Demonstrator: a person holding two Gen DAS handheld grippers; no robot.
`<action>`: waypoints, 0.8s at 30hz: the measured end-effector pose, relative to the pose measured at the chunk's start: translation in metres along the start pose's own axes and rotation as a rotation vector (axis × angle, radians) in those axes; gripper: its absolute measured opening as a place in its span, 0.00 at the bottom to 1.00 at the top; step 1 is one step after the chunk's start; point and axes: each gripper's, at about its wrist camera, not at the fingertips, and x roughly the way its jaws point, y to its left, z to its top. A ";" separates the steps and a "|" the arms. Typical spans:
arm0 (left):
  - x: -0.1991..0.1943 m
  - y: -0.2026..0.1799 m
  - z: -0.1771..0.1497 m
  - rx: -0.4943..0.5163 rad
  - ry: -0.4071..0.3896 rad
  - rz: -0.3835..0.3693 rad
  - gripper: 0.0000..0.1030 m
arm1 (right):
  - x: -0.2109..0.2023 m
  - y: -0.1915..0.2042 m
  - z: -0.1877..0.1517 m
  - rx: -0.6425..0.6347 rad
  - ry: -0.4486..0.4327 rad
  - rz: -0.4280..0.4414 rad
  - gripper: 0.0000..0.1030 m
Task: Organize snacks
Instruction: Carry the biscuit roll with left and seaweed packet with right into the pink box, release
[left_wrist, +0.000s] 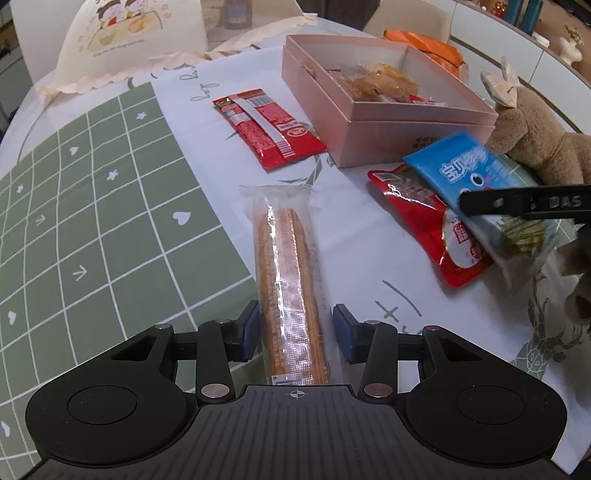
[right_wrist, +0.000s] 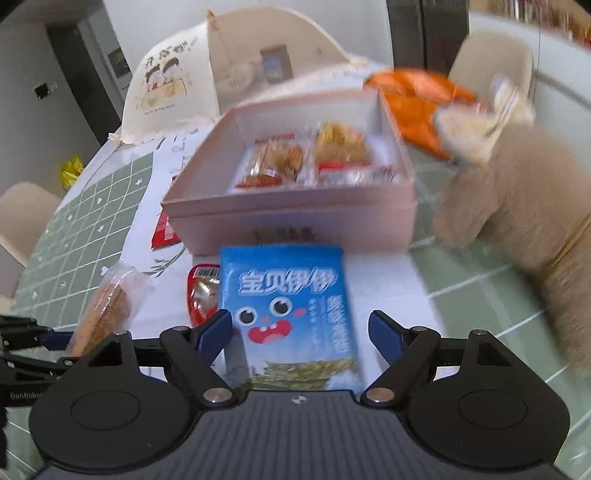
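Observation:
A long bread stick in a clear wrapper (left_wrist: 288, 280) lies on the tablecloth, its near end between the pads of my left gripper (left_wrist: 297, 330). The left pad is at the wrapper and a thin gap shows at the right pad, so the gripper is open. A blue snack packet (right_wrist: 288, 306) sits tilted between the wide-open jaws of my right gripper (right_wrist: 301, 325), which do not press on it. It leans over a red packet (left_wrist: 417, 206). The pink box (right_wrist: 295, 221) just beyond holds several wrapped snacks. Another red packet (left_wrist: 269, 127) lies flat left of the box.
A brown plush toy (right_wrist: 517, 221) sits close on the right of the box. An orange bag (right_wrist: 417, 99) lies behind it. A cartoon-printed food cover (left_wrist: 129, 40) stands at the far left. A green grid mat (left_wrist: 92, 206) covers the table's left side.

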 end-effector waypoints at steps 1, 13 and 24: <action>0.000 0.000 0.000 0.001 -0.001 -0.001 0.45 | 0.006 0.000 0.000 0.011 0.022 0.020 0.84; -0.003 0.003 -0.005 -0.010 -0.028 -0.012 0.45 | -0.020 0.025 -0.002 -0.172 -0.001 -0.009 0.72; -0.004 0.004 -0.005 -0.022 -0.028 -0.019 0.45 | -0.013 0.016 -0.016 -0.126 0.022 0.033 0.82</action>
